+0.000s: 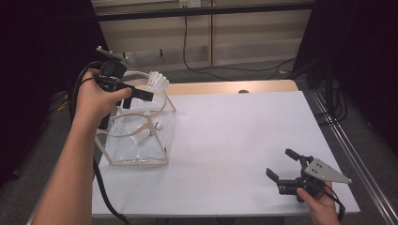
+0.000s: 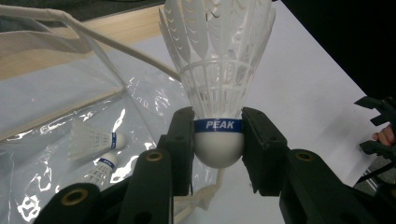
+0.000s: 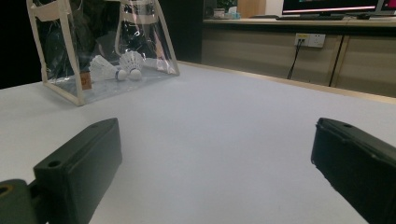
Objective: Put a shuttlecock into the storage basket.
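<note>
Left gripper [image 2: 218,140] fingers [image 2: 182,140] squeeze shuttlecock [image 2: 218,88] by round white nose, at blue band. Feathers point up, above open top of clear bag [image 1: 141,136]. Shuttlecock looks very light; feathers thin, easy to bend, so hold hard nose, not feathers. Two more shuttlecocks [image 3: 116,67] lie inside bag. Right gripper [image 1: 287,165] fingers spread wide, holding nothing, low over white counter [image 1: 225,140].
</note>
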### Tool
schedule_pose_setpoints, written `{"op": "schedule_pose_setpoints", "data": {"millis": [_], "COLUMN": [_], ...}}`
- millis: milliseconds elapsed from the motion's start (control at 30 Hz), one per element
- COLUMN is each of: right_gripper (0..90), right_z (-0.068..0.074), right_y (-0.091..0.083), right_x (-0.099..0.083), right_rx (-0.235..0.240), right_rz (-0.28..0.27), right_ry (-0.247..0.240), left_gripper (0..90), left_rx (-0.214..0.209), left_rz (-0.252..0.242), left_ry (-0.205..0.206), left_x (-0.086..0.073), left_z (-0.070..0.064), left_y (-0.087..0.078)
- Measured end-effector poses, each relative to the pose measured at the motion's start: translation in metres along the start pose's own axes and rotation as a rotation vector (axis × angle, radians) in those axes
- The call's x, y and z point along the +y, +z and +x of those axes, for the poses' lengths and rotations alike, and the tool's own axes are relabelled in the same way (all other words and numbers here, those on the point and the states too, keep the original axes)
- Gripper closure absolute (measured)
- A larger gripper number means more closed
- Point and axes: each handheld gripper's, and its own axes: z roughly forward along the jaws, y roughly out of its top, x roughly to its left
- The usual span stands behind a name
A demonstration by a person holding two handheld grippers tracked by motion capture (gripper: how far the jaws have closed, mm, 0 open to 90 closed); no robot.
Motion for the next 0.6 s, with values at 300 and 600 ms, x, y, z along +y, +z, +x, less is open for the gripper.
{"op": "schedule_pose_setpoints", "data": {"millis": [300, 600], "right_gripper": [1.5, 1.5], "right_z": [0.0001, -0.0001], "right_y": [0.0002, 0.0001], "right_x": [0.0000, -0.0001], "right_rx": [-0.001, 0.000], "right_rz": [-0.001, 0.000], "right_ry": [-0.001, -0.001], "left_gripper": [65.8, 65.7], "left_rx": [0.021, 0.042], "left_rz": [-0.004, -0.003], "left_ry": [0.004, 0.020], "left_x": [-0.0033, -0.0059], "left_z": [0.0064, 0.0100], "left_y": [0.0000, -0.0017]}}
